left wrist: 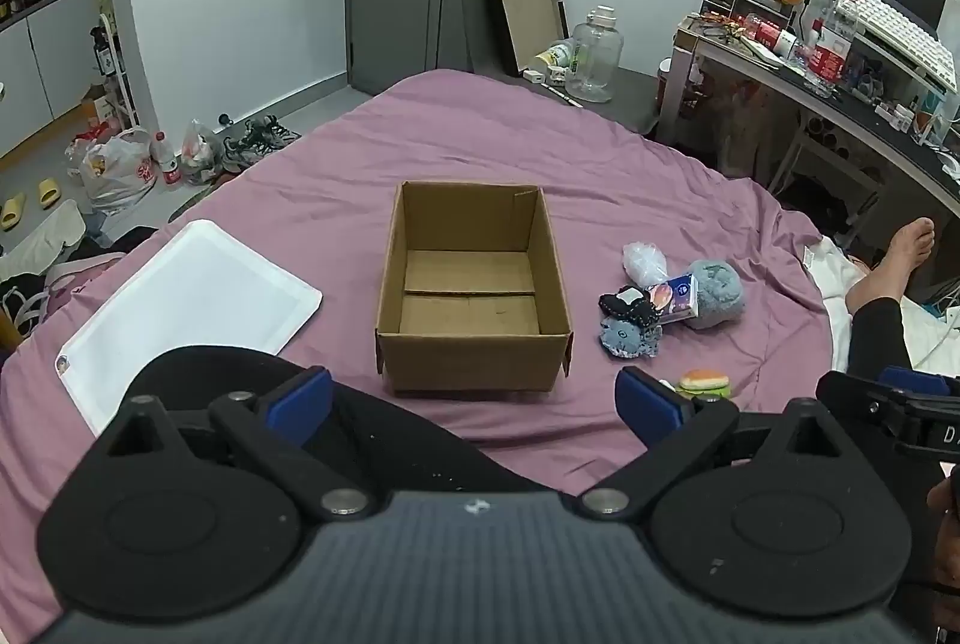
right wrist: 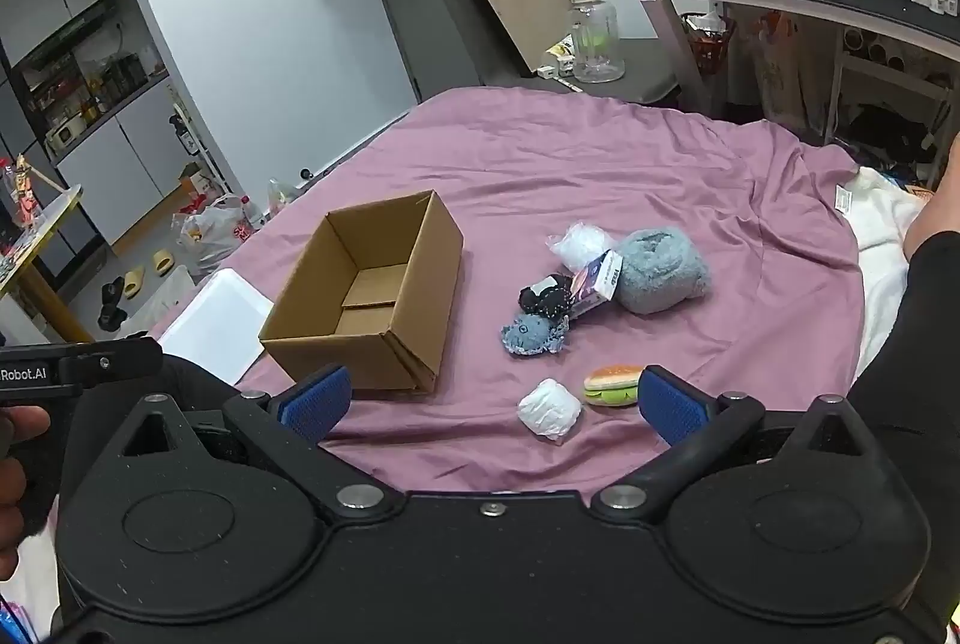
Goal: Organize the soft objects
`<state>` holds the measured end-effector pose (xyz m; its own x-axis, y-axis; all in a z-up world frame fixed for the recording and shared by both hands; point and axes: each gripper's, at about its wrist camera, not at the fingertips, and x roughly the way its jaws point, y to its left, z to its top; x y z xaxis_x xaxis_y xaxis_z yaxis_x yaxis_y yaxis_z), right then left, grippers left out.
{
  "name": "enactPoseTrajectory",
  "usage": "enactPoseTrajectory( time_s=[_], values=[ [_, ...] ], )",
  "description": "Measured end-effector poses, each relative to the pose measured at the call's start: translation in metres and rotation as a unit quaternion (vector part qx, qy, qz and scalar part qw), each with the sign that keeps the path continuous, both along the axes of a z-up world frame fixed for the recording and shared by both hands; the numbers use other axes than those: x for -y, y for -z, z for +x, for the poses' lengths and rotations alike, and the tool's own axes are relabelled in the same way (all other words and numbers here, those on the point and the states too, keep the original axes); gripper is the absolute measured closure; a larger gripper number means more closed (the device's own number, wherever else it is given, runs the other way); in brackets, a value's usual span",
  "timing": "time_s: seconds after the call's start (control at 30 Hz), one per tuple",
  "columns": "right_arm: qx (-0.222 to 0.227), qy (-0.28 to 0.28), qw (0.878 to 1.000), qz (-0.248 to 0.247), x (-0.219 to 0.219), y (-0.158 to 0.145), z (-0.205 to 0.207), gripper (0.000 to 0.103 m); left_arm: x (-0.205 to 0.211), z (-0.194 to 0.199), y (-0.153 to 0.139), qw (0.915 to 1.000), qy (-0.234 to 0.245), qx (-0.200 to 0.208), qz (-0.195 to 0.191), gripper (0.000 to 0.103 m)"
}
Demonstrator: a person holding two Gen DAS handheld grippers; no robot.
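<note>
Both tools hang over the near edge of the mauve bedsheet (right wrist: 600,152) with blue-padded fingers spread wide and nothing between them: the left gripper (left wrist: 474,401) faces the open brown cardboard box (left wrist: 474,284), the right gripper (right wrist: 492,401) sits just short of a crumpled white plastic bundle (right wrist: 549,409) and a small squishy burger toy (right wrist: 612,385). Beyond those, right of the box, a cluster touches together: blue knitted creature (right wrist: 534,335), black spotted fabric piece (right wrist: 545,297), fluffy grey-blue plush (right wrist: 660,270). A flat white tray (left wrist: 186,308) lies left of the box.
</note>
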<state>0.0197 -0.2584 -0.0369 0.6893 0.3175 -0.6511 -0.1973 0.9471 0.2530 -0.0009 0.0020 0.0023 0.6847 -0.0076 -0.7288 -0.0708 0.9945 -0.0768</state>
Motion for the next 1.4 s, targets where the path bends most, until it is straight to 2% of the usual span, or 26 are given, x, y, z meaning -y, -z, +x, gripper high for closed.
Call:
enactPoseTrajectory(
  time_s=[1.4],
  values=[
    [0.003,0.003,1.000,-0.025,-0.0069,-0.0016,-0.0041,0.000,0.0054,-0.0007,0.0015,1.0000,0.008,0.002,-0.003,0.003]
  ],
)
